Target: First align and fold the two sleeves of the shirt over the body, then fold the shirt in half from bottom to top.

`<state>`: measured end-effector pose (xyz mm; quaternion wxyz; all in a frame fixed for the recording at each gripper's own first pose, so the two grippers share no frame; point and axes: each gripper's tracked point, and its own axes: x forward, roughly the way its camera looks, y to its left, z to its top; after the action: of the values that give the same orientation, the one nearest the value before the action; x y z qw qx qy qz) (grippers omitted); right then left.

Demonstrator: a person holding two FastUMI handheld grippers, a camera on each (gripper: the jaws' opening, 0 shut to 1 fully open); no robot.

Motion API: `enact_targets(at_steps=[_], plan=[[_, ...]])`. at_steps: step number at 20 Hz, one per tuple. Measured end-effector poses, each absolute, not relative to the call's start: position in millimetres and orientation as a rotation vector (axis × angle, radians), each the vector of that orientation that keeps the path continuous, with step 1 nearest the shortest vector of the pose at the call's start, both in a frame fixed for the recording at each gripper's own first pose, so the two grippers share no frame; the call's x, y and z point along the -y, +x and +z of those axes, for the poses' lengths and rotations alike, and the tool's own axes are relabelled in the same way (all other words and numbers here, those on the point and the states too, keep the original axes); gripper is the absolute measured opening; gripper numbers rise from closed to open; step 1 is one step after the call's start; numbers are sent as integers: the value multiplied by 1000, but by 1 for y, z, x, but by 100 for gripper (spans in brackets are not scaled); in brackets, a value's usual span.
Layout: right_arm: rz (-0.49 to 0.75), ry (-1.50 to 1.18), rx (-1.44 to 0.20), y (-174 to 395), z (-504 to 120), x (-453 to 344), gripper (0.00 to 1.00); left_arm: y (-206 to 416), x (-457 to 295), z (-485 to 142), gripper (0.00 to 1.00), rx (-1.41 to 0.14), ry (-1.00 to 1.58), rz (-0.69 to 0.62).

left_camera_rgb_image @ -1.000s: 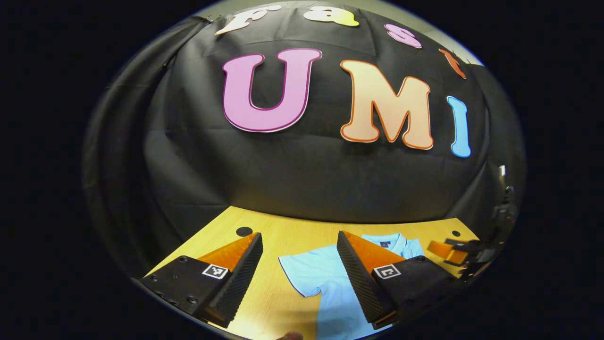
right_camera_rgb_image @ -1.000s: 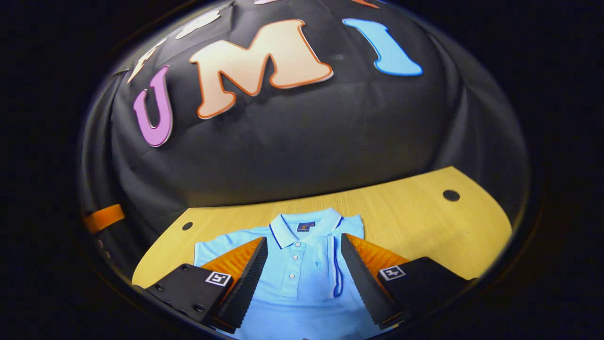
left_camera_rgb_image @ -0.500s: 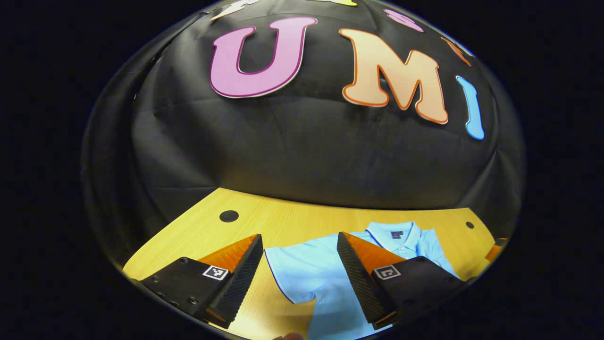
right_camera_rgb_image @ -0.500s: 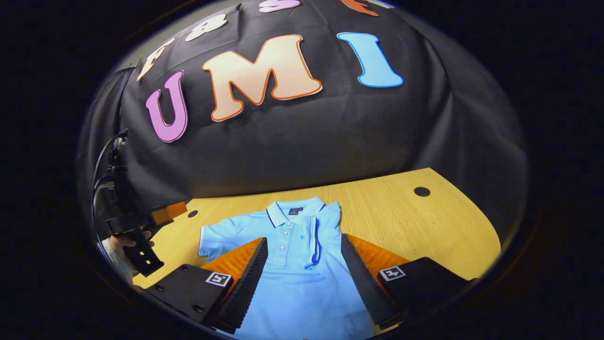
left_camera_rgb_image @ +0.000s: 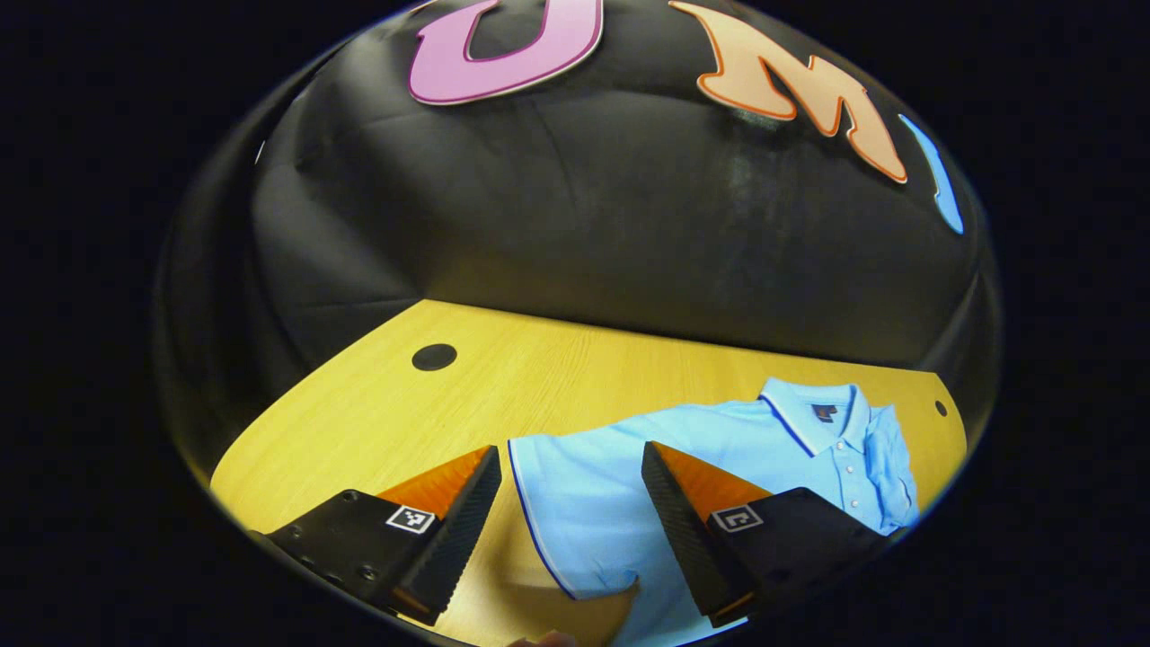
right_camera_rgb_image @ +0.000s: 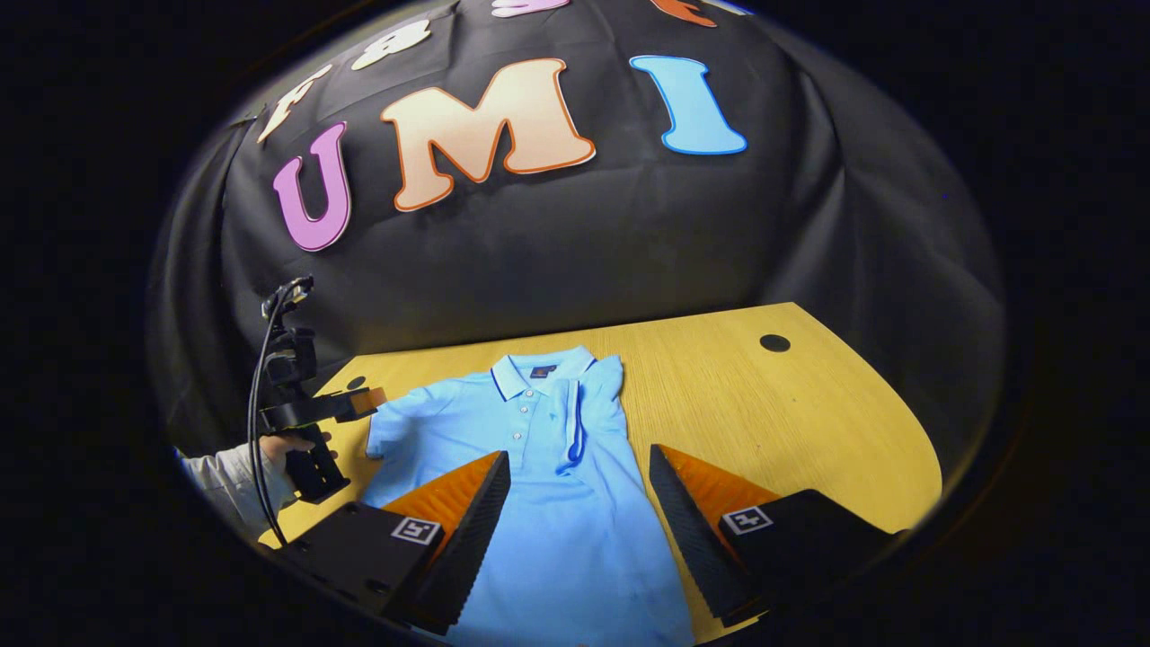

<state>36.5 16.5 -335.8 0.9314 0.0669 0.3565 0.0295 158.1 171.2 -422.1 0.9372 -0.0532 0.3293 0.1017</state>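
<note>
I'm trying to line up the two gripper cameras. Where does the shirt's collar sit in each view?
Left gripper view: the collar is at lower right, beyond the left gripper's open fingers.
Right gripper view: the collar is left of centre, above the right gripper's open fingers.
Shared landmark: the light blue shirt lying on the wooden table.

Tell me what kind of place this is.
Likely a staged recording booth, not a home: a black cloth wall backs a bare wooden table with one blue polo shirt laid out, and a hand holds the left gripper.
</note>
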Motion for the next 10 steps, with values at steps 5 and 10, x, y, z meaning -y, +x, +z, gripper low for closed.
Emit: enact_targets(at_steps=[5, 10], plan=[[53, 115, -747, 29, -338, -11, 98, 154, -175, -453, 95, -739, -123, 233], [49, 121, -740, 30, -333, -10, 98, 148, -173, -463, 96, -776, -114, 242]])
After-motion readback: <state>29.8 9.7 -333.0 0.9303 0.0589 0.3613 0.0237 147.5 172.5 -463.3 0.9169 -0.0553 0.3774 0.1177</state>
